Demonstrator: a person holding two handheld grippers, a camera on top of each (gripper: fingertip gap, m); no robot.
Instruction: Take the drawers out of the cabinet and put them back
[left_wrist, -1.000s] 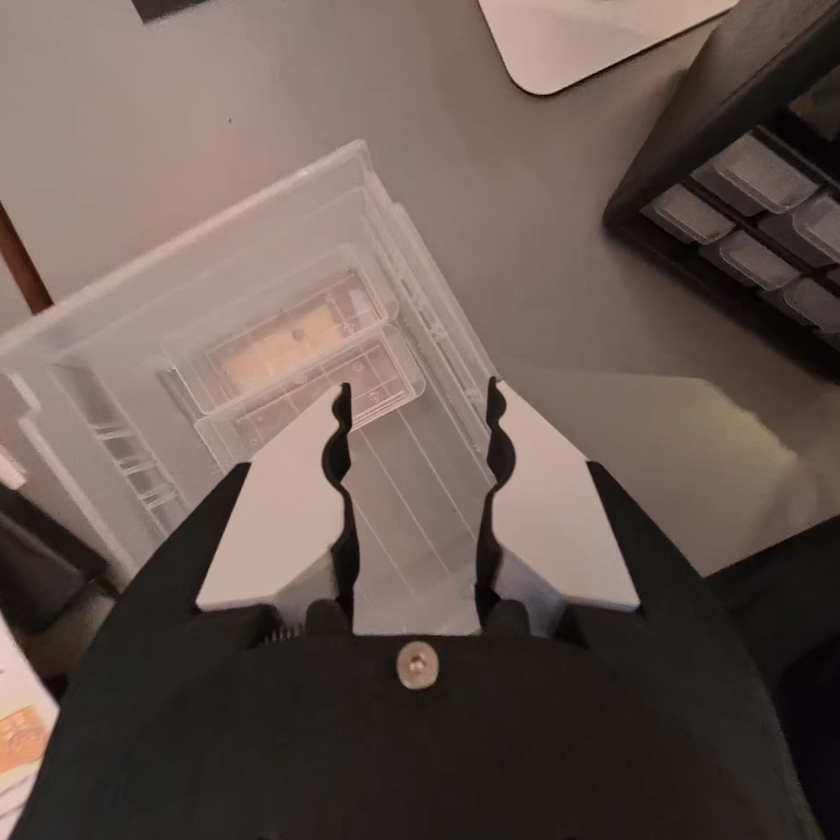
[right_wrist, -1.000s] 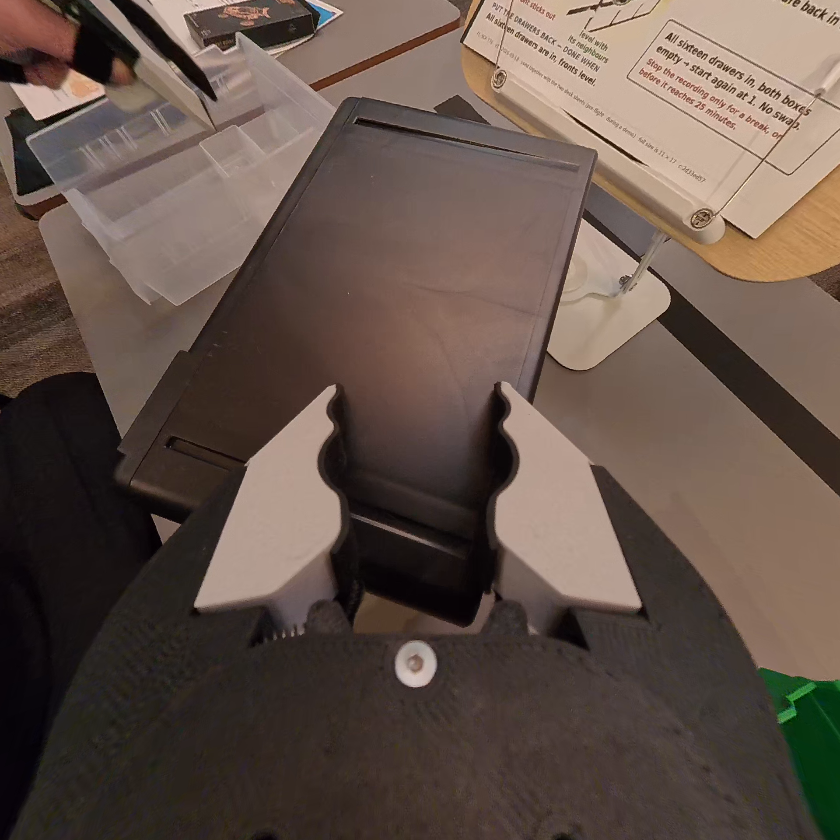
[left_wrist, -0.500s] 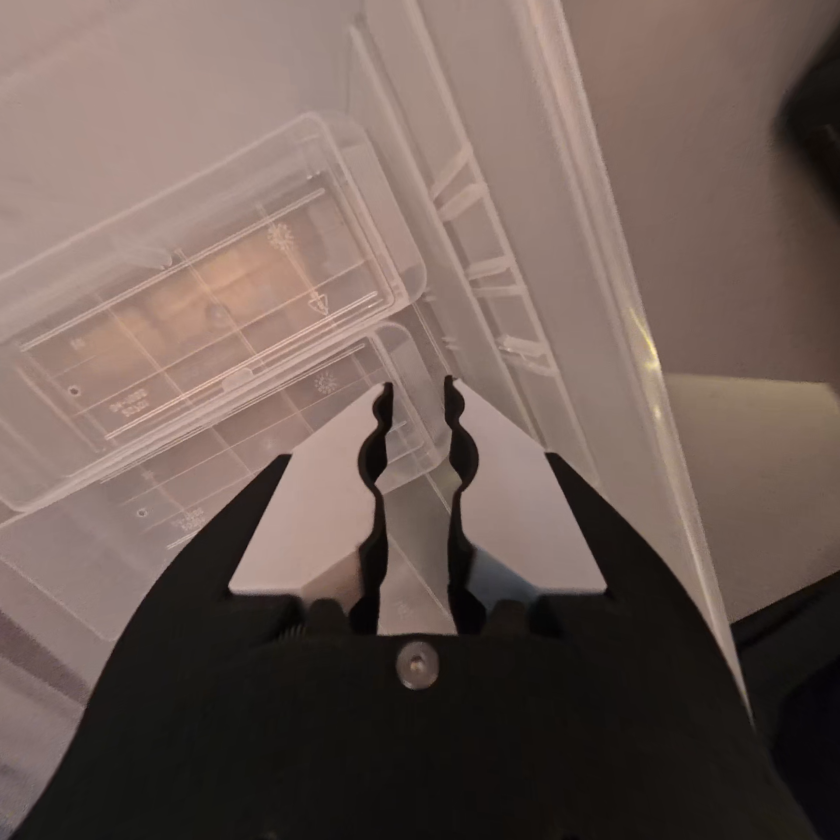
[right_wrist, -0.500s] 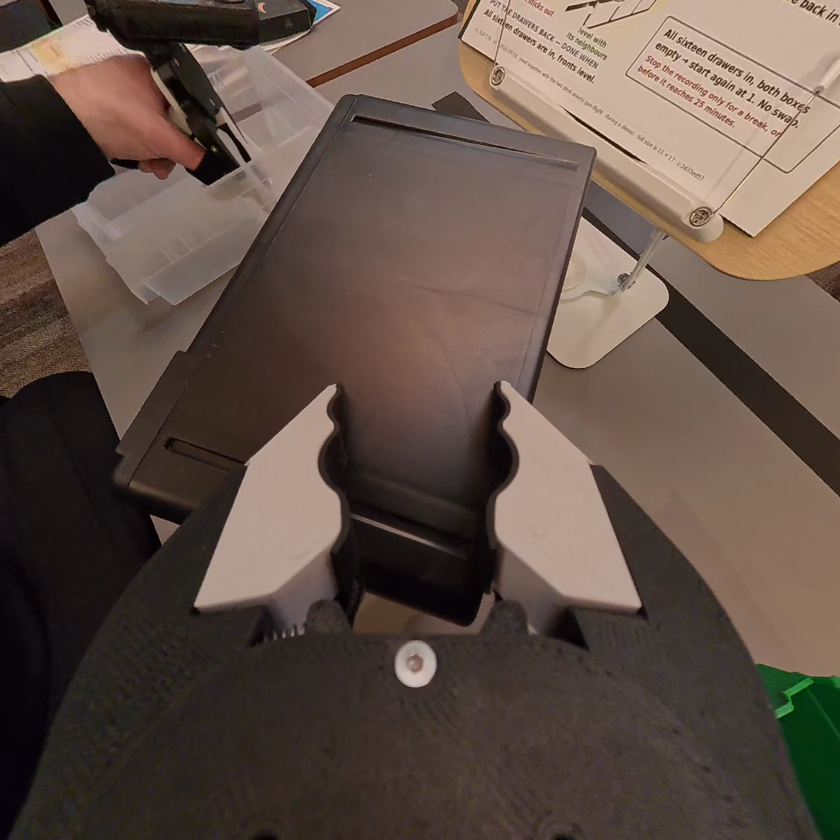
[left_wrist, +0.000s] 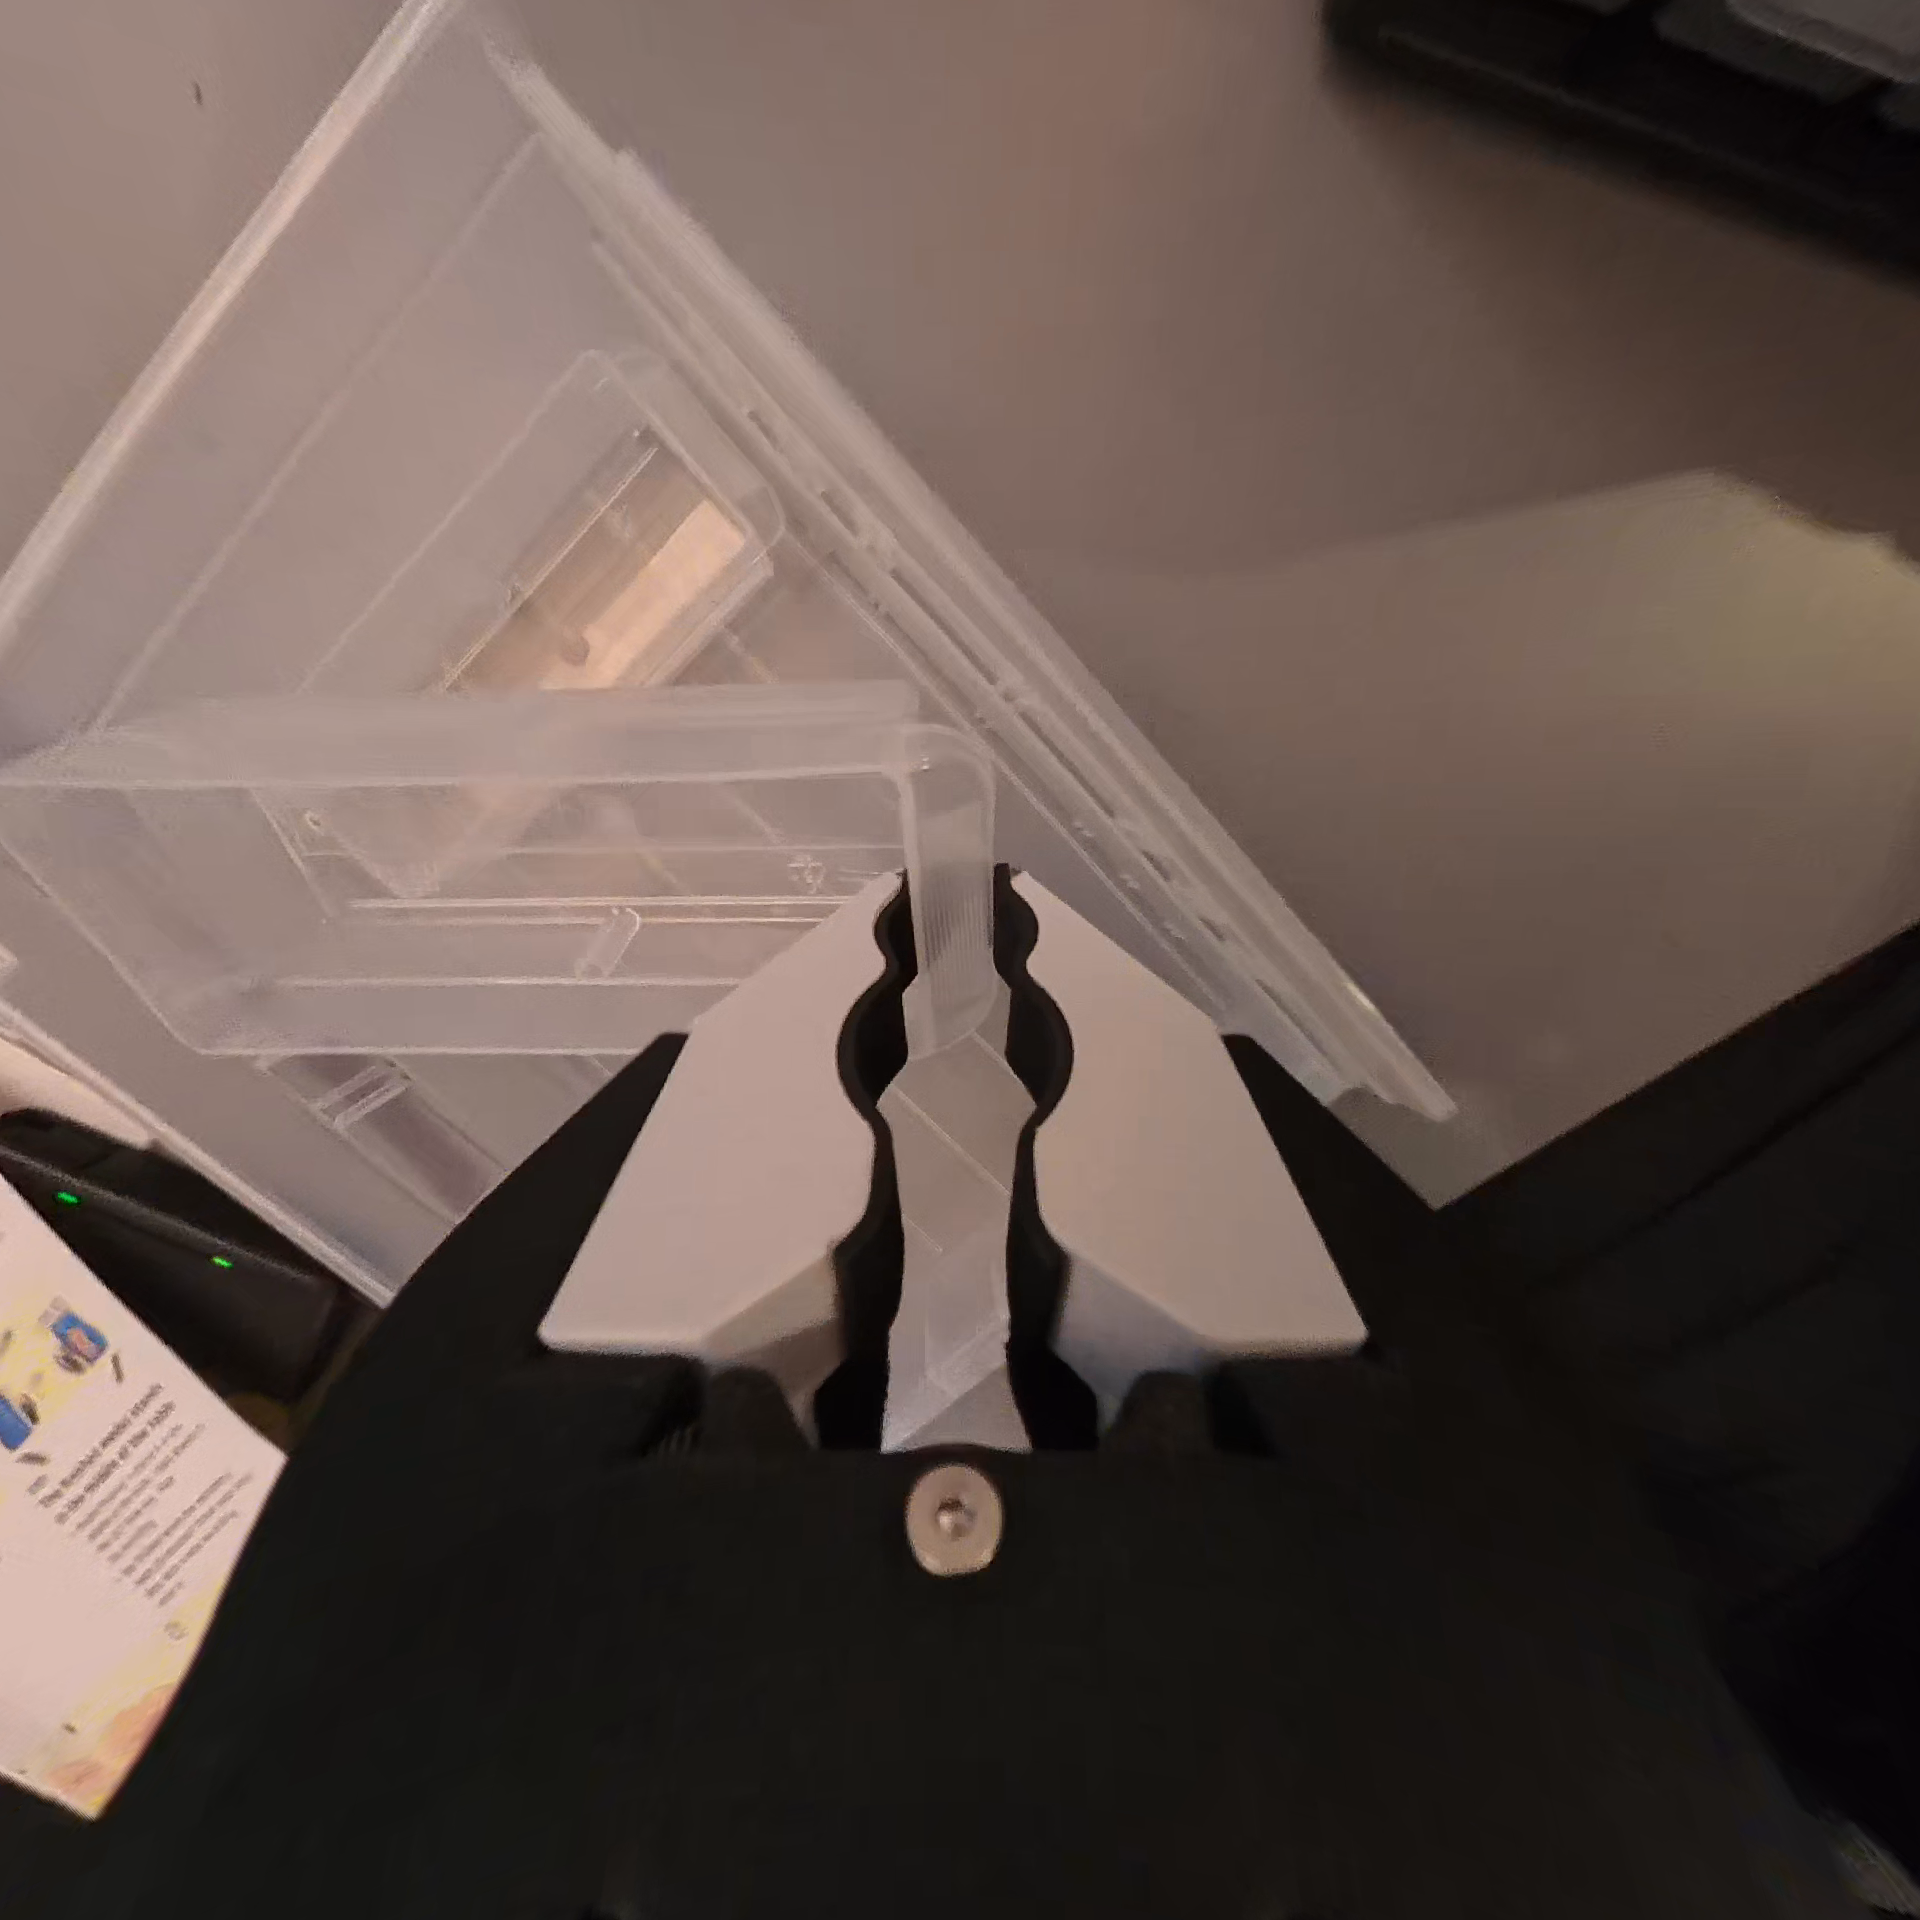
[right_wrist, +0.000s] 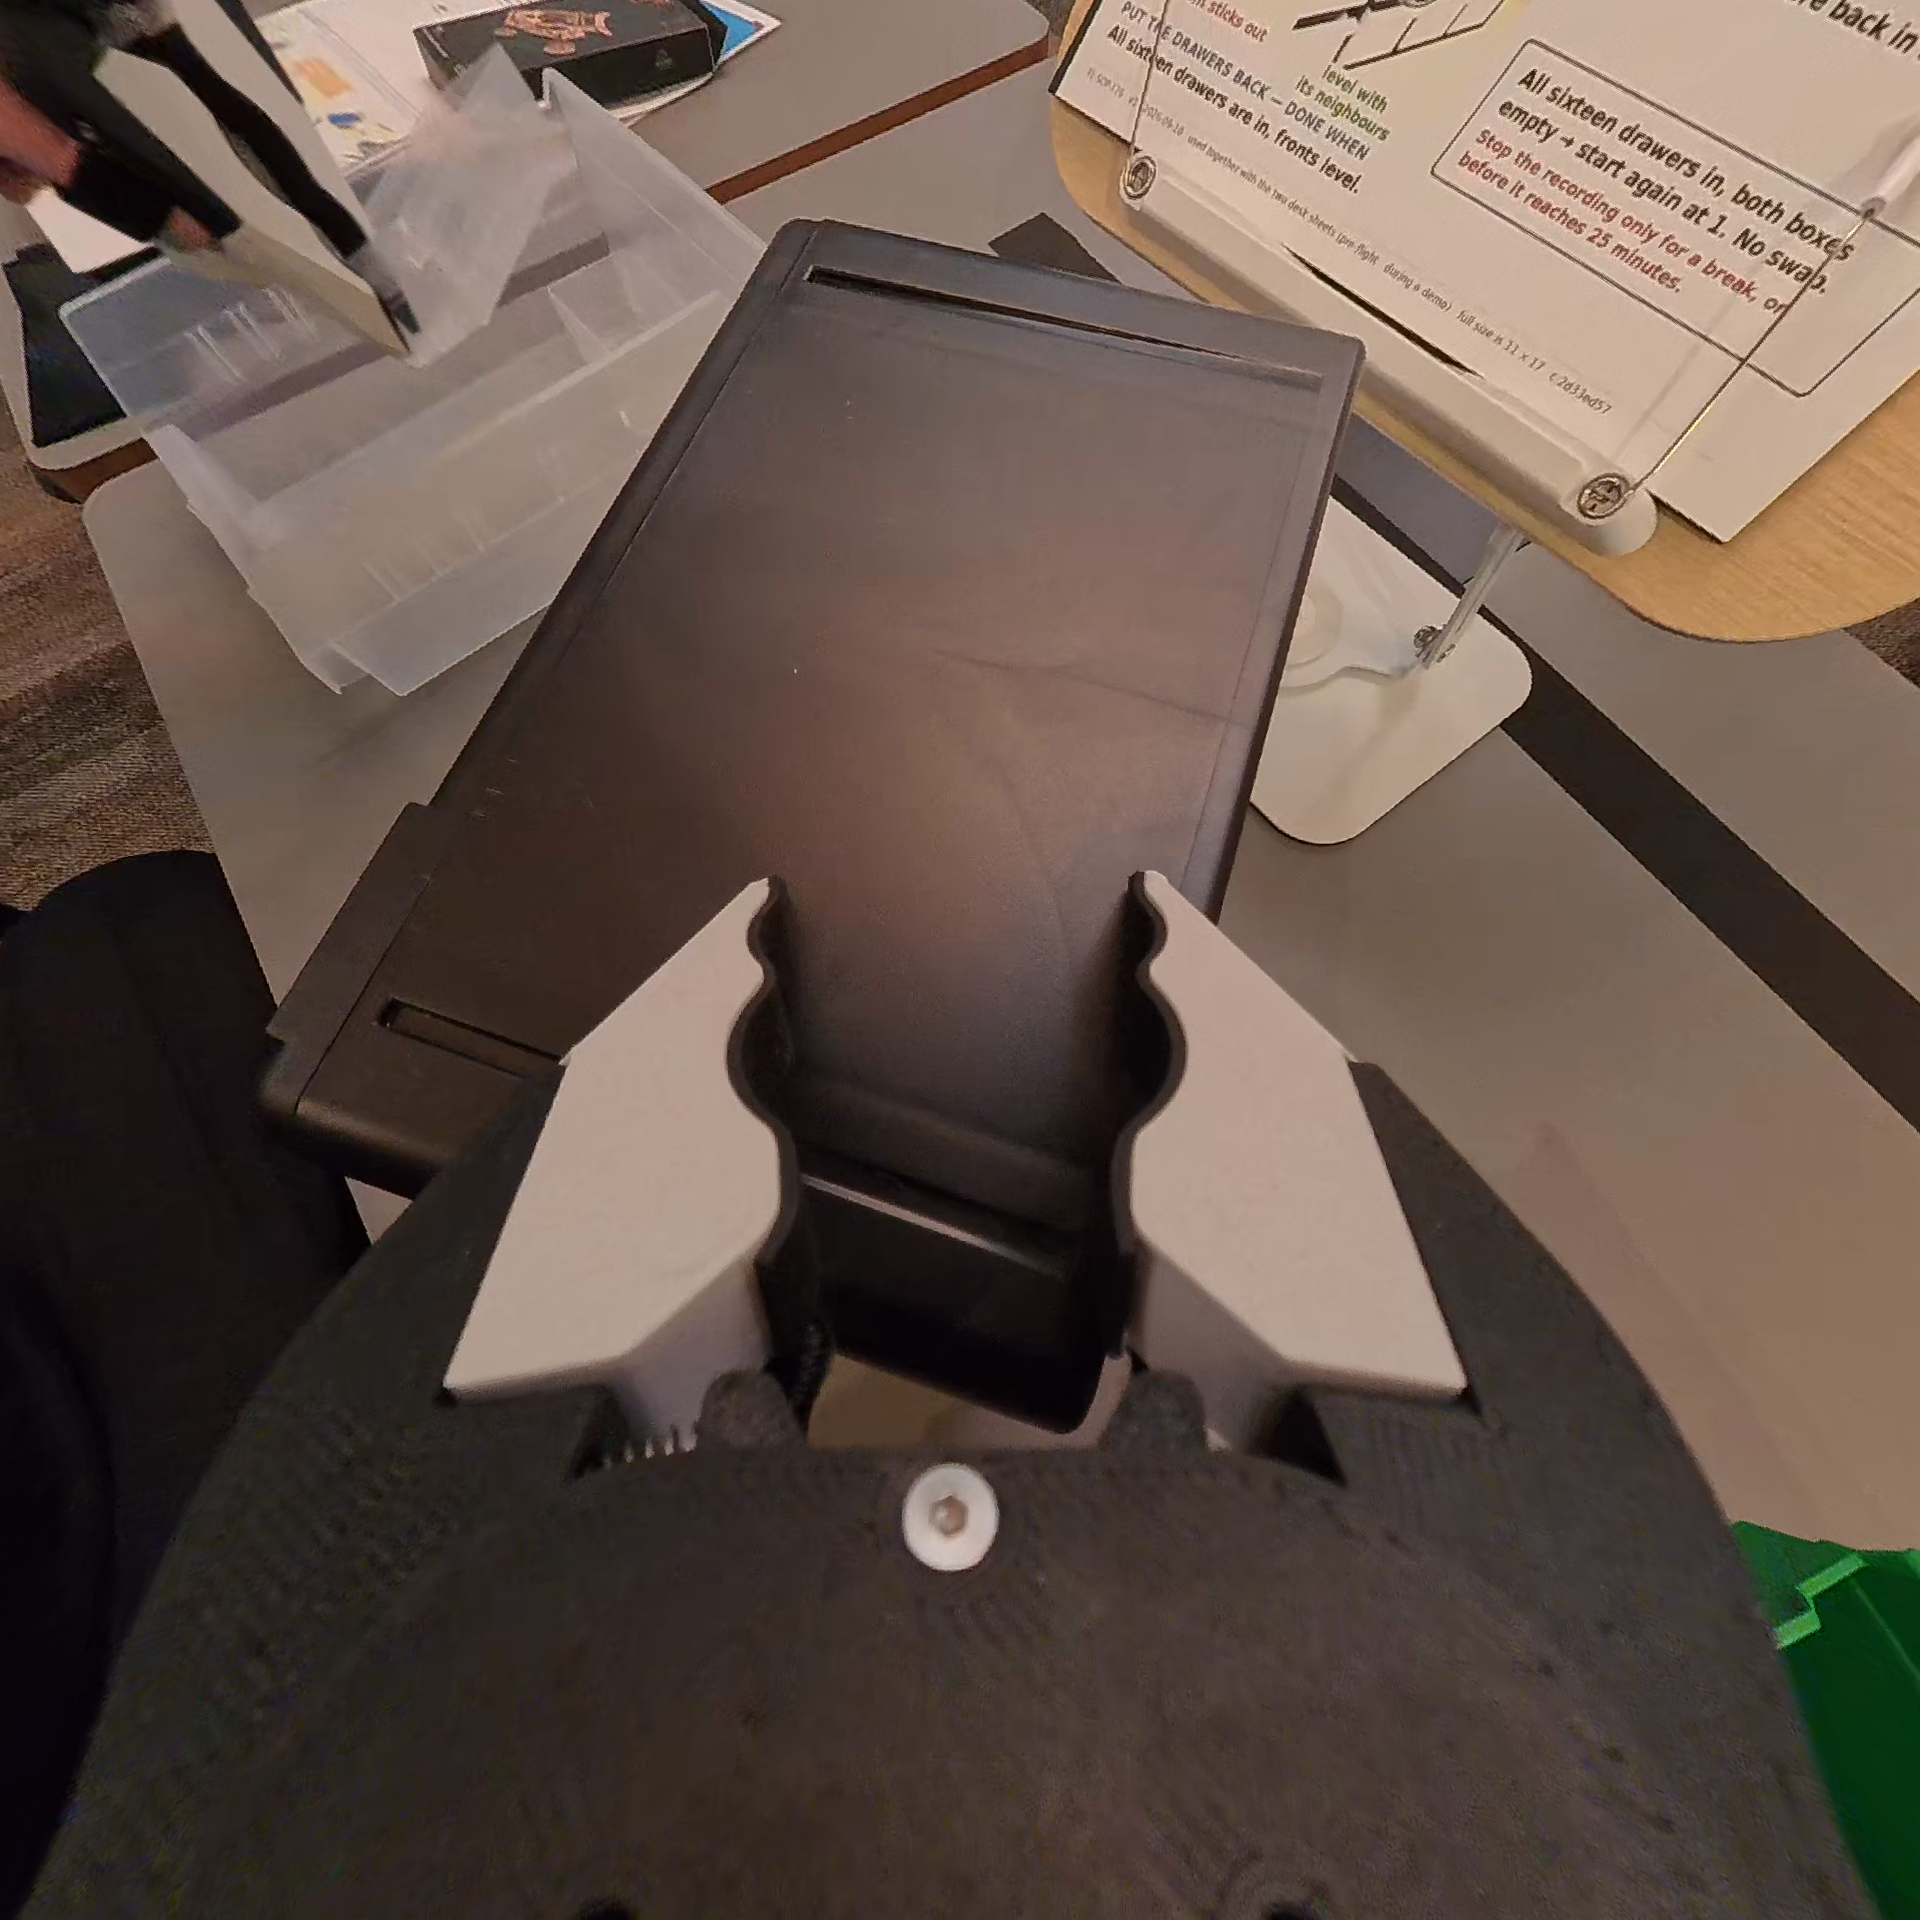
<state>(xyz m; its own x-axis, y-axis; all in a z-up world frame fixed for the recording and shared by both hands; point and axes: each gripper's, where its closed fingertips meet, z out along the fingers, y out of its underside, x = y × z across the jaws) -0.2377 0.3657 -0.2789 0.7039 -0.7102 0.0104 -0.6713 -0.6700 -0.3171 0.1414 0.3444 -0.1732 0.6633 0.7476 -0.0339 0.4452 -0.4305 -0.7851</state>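
- Left wrist view: your left gripper (left_wrist: 948, 883) has its jaws clamped on the front lip of a clear drawer (left_wrist: 447, 862), which hangs above the clear bin (left_wrist: 935, 540) on the grey surface (left_wrist: 1247, 312). One more drawer (left_wrist: 623, 540) lies flat in the bin — there may be others, but the clear plastic makes the count hard to tell. A printed card (left_wrist: 94, 1538) sits at lower left. The cabinet's corner (left_wrist: 1662, 83) shows at upper right, well apart.
- Right wrist view: your right gripper (right_wrist: 951, 883) has its jaws apart and holds nothing; it sits over the near end of the black cabinet (right_wrist: 935, 644), whose drawer front faces away from this camera. Whether the jaws touch the cabinet, you cannot tell. Just left of the cabinet stands the bin (right_wrist: 416, 540), with the left gripper (right_wrist: 390, 327) above it. A sign stand (right_wrist: 1558, 208) is behind on the right.
- Progress, as a judgement: the put-back phase looks under way, since a drawer is lifted from the bin. It is not yet in its slot, and at least one more drawer waits.
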